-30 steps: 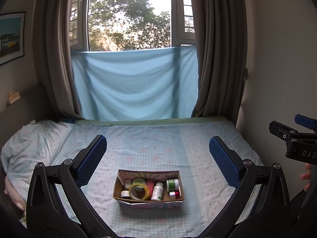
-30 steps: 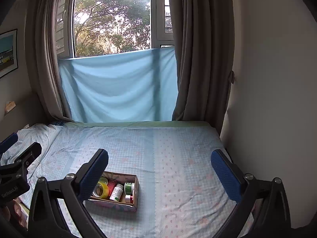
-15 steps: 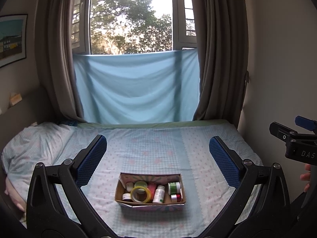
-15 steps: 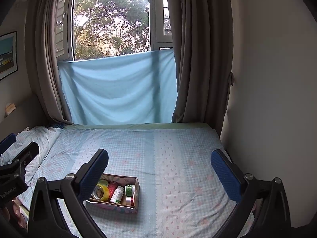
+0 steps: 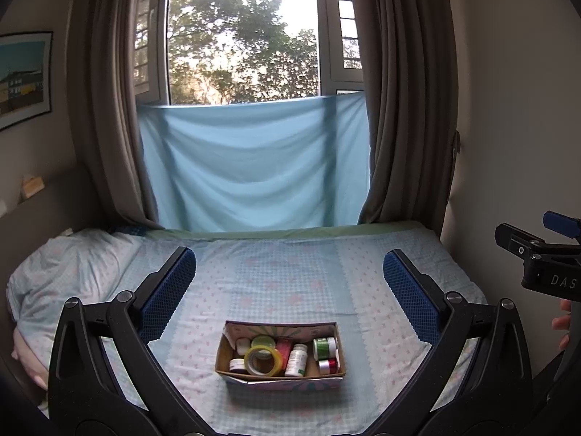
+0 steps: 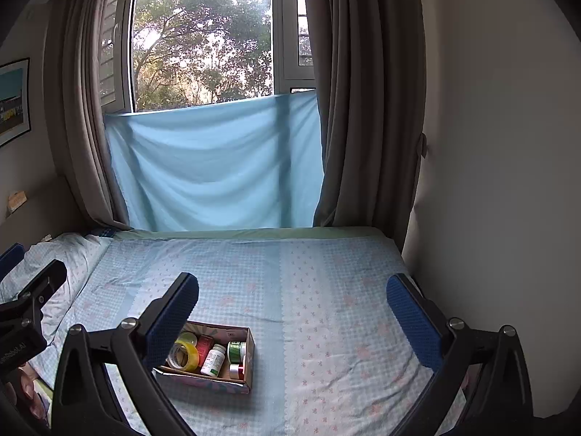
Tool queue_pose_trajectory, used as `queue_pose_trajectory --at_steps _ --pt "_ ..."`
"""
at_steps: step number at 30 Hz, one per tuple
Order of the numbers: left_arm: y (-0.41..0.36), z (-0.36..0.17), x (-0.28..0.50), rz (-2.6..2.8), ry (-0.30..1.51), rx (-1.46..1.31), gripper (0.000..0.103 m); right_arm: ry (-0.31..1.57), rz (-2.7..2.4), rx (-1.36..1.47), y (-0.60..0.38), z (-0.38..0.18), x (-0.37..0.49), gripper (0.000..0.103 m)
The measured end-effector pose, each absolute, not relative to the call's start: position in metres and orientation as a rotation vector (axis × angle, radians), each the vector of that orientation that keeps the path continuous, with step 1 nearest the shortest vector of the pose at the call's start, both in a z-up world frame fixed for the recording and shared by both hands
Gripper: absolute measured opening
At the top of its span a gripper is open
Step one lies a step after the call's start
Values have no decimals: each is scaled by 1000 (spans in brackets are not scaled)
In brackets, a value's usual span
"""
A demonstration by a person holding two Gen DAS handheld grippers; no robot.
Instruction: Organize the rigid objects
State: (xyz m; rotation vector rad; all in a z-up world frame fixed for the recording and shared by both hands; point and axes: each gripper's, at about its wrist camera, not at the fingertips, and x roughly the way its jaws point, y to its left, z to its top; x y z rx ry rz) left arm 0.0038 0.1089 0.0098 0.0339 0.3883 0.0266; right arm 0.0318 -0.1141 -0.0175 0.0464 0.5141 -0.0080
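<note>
A small cardboard box sits on the bed, near its front edge. Inside lie a yellow tape roll, a white bottle, a green tape roll, a red roll and small jars. My left gripper is open and empty, held above and behind the box. My right gripper is open and empty, to the right of the box; its left finger covers the box's left end. The yellow tape roll and the white bottle show there too.
The bed has a light blue patterned sheet. A pillow lies at the left. A blue cloth hangs under the window, between brown curtains. A wall bounds the bed on the right.
Both grippers have drawn back and tilted up slightly, so the box sits lower in both views. Both stay open and empty. The box's contents have not moved.
</note>
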Motion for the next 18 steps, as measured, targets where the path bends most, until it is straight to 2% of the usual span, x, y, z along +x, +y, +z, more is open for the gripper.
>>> queue_pose_trajectory --at_steps 18 --pt "113 5 18 83 344 66 103 552 -12 49 -111 -26 56 103"
